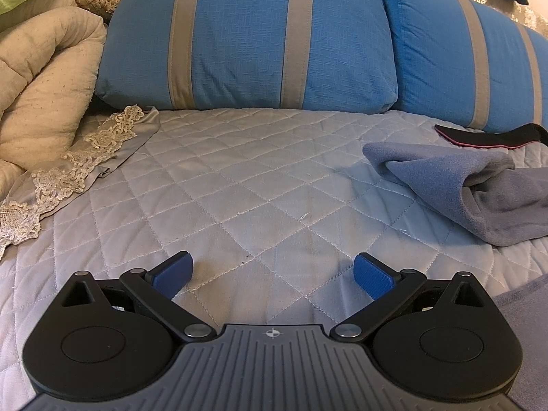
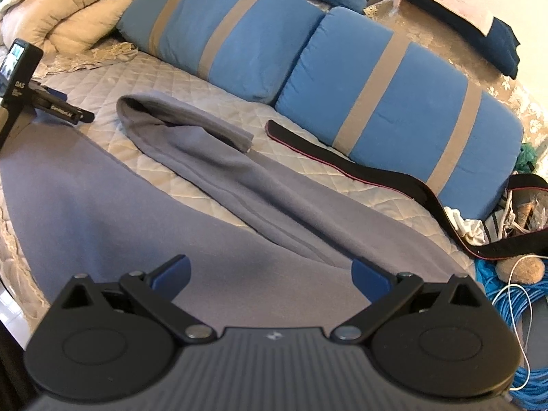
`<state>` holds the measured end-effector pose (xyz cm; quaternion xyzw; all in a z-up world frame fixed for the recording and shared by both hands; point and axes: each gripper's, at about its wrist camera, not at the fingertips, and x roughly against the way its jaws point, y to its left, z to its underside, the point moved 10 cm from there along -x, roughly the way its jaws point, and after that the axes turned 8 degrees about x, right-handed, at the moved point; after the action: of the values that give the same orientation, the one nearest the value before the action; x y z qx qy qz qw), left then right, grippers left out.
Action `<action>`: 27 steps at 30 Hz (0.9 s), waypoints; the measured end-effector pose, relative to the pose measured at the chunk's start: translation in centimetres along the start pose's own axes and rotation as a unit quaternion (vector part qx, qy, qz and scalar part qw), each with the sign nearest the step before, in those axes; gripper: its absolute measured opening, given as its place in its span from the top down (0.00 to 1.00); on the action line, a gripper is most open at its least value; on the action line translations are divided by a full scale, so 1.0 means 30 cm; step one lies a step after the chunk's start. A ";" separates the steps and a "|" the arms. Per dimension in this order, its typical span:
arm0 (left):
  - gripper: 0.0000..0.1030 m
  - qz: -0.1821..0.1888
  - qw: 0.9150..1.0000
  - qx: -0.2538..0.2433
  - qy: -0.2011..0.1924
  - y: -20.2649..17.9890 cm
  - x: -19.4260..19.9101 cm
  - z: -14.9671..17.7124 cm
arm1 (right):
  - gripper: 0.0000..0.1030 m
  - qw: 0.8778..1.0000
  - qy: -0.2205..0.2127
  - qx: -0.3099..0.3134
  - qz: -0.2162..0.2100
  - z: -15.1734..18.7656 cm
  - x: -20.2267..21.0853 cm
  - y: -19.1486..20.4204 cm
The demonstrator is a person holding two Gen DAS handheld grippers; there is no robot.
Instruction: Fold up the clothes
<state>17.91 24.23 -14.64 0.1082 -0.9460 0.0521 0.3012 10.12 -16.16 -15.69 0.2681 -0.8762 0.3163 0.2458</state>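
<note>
A grey-blue fleece garment (image 2: 144,212) lies spread on the quilted bed, one long sleeve or leg (image 2: 219,157) stretched toward the pillows. Its cuff end shows at the right of the left wrist view (image 1: 462,185). My right gripper (image 2: 270,274) is open and empty, low over the garment's near part. My left gripper (image 1: 272,274) is open and empty over bare quilt (image 1: 257,188), left of the garment. The left gripper also shows at the far left of the right wrist view (image 2: 51,102).
Two blue pillows with grey stripes (image 1: 246,37) (image 2: 394,109) line the back. A beige duvet (image 1: 41,85) and lace-edged cloth (image 1: 96,147) sit at left. A black strap with red edge (image 2: 359,167) lies by the pillows. Blue cable and clutter (image 2: 507,284) lie at right.
</note>
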 end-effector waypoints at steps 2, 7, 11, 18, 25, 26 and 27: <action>0.00 0.000 1.000 0.000 0.000 0.000 0.000 0.000 | 0.00 1.000 0.000 -0.005 0.002 0.004 0.001 -0.011; 0.00 0.000 1.000 0.000 0.000 0.001 0.000 0.001 | 0.00 1.000 0.002 -0.011 0.004 0.009 0.000 -0.023; 0.00 0.000 1.000 0.000 0.000 0.001 0.000 0.001 | 0.00 1.000 -0.002 -0.008 0.002 0.005 0.003 -0.020; 0.00 -0.001 1.000 0.000 0.000 0.000 0.000 0.001 | 0.00 1.000 -0.002 -0.009 0.002 0.003 0.002 -0.019; 0.00 0.000 1.000 0.000 0.000 0.001 0.000 0.001 | 0.00 1.000 -0.003 -0.008 0.002 0.000 0.005 -0.017; 0.00 -0.001 1.000 0.000 0.000 0.001 0.000 0.001 | 0.00 1.000 -0.002 -0.008 0.002 0.001 0.003 -0.017; 0.00 -0.001 1.000 0.000 0.000 0.001 0.000 0.001 | 0.00 1.000 -0.001 -0.008 0.002 0.002 0.001 -0.017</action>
<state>17.90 24.25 -14.67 0.1087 -0.9459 0.0520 0.3012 10.40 -16.55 -15.50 0.2650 -0.8794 0.3097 0.2461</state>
